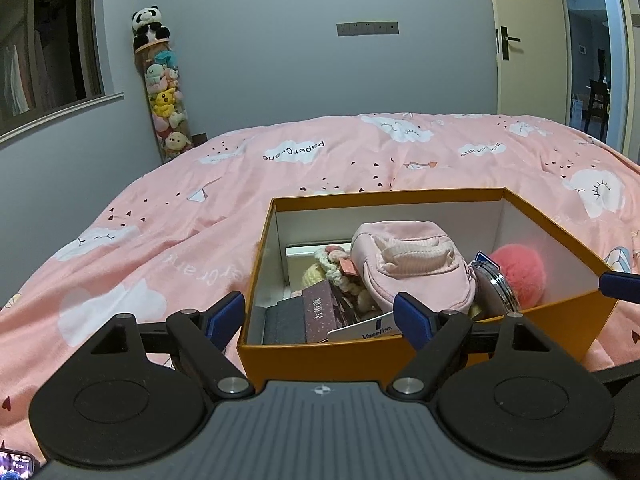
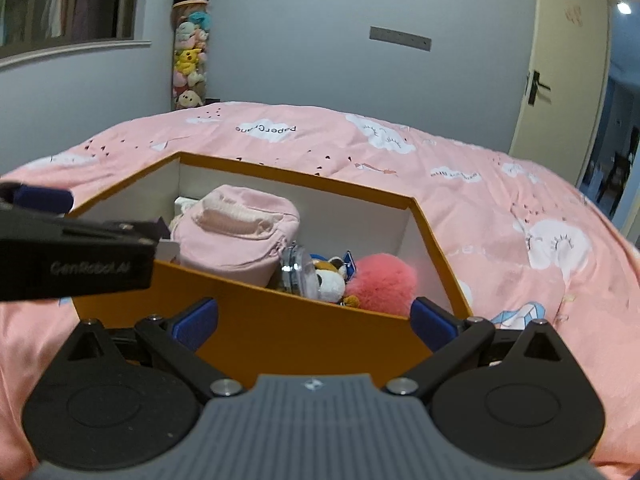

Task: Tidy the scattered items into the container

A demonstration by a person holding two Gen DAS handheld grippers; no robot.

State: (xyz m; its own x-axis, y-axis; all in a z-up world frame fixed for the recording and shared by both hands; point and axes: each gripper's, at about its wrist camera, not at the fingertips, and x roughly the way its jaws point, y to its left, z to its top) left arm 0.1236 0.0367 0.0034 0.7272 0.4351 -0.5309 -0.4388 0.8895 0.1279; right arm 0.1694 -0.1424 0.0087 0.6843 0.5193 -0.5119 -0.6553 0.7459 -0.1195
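Note:
An orange box (image 1: 400,354) with white inner walls sits on the pink bed. It holds a pink pouch (image 1: 408,264), a pink fluffy ball (image 1: 520,268), a clear round jar (image 1: 498,284), a dark booklet (image 1: 320,312), a Vaseline item (image 1: 372,330) and knitted scrunchies (image 1: 336,264). My left gripper (image 1: 320,316) is open and empty at the box's near left corner. In the right wrist view the box (image 2: 280,320) also shows the pouch (image 2: 236,236), ball (image 2: 380,280), jar (image 2: 296,272) and a small plush toy (image 2: 330,280). My right gripper (image 2: 314,318) is open and empty before the near wall.
The pink duvet (image 1: 240,200) with cloud prints covers the bed. A tall clear tube of plush toys (image 1: 164,92) with a panda on top stands in the far corner. An open door (image 1: 524,36) is at the right. The left gripper's body (image 2: 72,256) crosses the right view's left side.

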